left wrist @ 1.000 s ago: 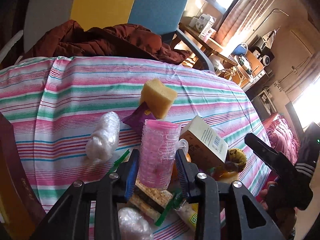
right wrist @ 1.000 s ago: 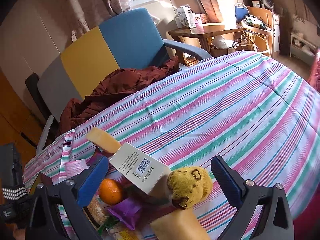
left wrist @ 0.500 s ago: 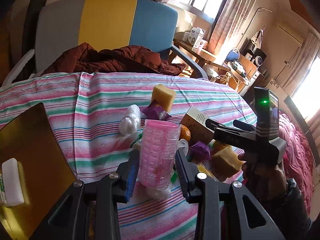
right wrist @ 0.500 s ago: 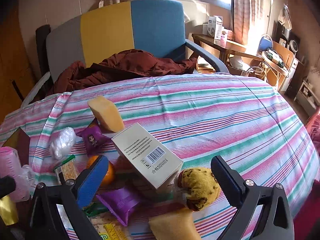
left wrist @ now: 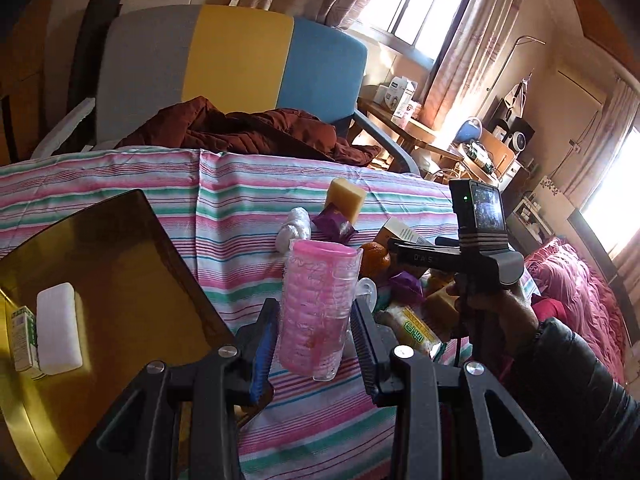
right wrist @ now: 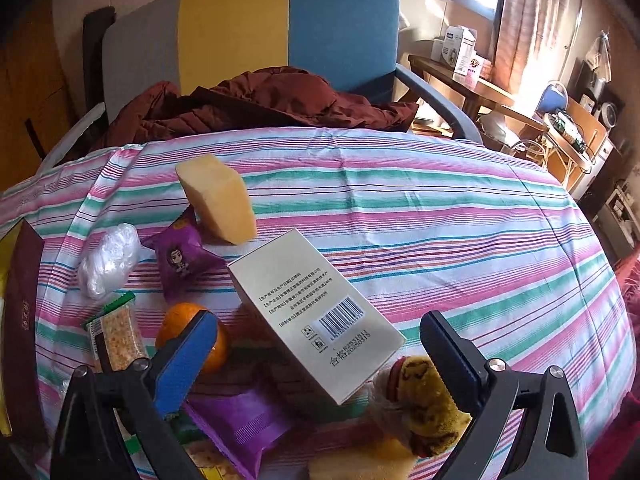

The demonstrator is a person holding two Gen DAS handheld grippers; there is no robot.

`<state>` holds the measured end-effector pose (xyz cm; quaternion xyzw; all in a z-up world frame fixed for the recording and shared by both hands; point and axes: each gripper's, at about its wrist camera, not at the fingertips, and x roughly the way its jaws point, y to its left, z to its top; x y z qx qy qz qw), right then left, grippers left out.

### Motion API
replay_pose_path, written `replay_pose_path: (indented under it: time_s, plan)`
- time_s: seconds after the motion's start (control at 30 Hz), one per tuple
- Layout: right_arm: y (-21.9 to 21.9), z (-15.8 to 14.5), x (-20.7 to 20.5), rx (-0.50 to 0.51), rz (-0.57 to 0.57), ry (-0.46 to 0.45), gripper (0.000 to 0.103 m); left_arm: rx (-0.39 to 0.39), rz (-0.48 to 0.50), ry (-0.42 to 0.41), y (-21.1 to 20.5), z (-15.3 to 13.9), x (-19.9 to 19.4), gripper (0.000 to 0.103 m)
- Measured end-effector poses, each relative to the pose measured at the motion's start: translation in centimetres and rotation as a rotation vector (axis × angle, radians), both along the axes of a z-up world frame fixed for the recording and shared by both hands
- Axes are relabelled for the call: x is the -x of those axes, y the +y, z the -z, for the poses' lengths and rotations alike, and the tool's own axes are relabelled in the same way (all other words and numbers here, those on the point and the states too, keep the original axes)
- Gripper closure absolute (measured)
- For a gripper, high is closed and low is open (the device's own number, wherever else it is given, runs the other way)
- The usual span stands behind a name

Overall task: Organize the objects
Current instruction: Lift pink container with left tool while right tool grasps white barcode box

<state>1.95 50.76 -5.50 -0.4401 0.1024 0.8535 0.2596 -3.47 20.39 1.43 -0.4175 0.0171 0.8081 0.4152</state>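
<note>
Sorting a cluttered striped tablecloth (left wrist: 224, 216), a person works left to right: a gold tray (left wrist: 100, 280) already holds a white bar (left wrist: 58, 328) and a small carton (left wrist: 22, 338), apparently the collecting spot. Beside it, the left gripper (left wrist: 314, 344) pinches a pink roll (left wrist: 318, 304) upright, lifted clear of the pile. Further right, the right gripper (right wrist: 316, 356) hangs with jaws spread over a cream box (right wrist: 316, 312), probably the next pick.
</note>
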Motion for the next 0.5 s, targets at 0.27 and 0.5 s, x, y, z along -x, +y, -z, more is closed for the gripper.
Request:
replay_pose_path:
  time_s: [0.27, 0.5]
  plan:
    - [-0.1, 1.1, 1.0, -0.009, -0.028, -0.033, 0.016, -0.006, -0.056, -0.03, -3.3, 0.6, -0.2, 0.067]
    - [0.0, 1.7, 1.4, -0.046, -0.026, -0.076, 0.019, -0.007, -0.112, -0.042, -5.6, 0.6, -0.1, 0.067]
